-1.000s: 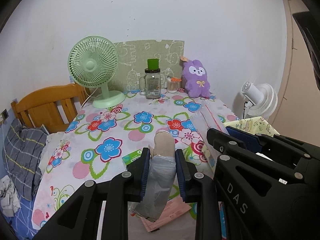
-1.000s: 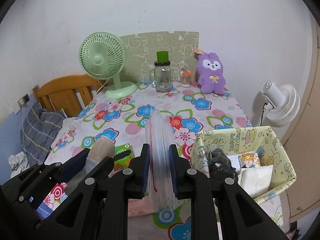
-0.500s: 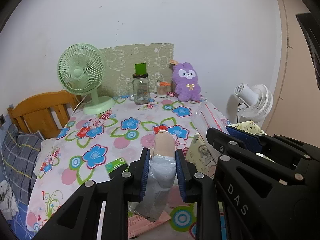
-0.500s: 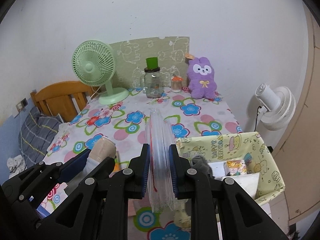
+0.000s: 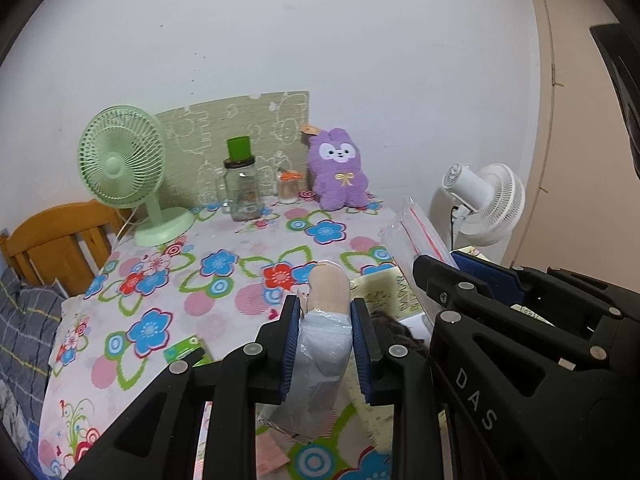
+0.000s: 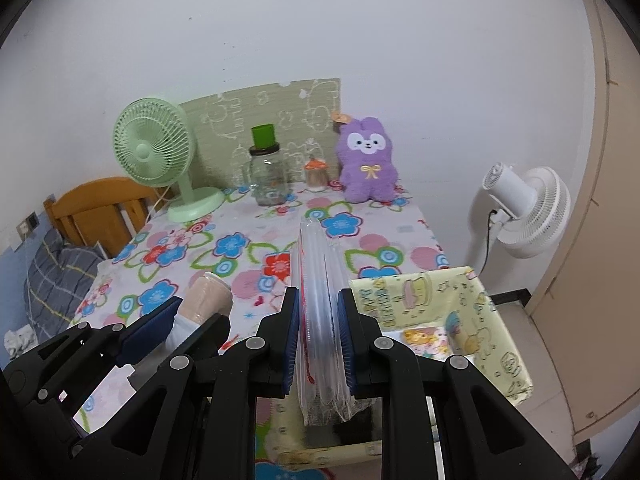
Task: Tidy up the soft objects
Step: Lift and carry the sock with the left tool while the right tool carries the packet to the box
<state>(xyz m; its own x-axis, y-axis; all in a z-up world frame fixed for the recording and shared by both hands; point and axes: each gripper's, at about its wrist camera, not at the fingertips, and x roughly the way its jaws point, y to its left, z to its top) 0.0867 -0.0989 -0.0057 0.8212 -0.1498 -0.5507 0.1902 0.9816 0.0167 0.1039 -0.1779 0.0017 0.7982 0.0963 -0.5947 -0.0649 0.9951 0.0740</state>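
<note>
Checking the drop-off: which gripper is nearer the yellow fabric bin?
Right. The right gripper holds its clear bag directly above the yellow bin; the left gripper is beside it, over its table-side edge.

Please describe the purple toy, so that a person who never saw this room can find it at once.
Look at the table with the flowered cloth, against the white wall. At its far edge stands a row: green fan, jar, small pot, then the toy. It alone is plush: purple, white face, yellow bow.

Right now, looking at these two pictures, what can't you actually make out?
- Yellow bin contents: in both views, the grippers and the clear bag cover most of them.
- Green packet: left view, cut off by the left gripper.
- Beige roll: lower end wrapped in plastic; its material is unclear.
- Small jar: too small to identify.
</note>
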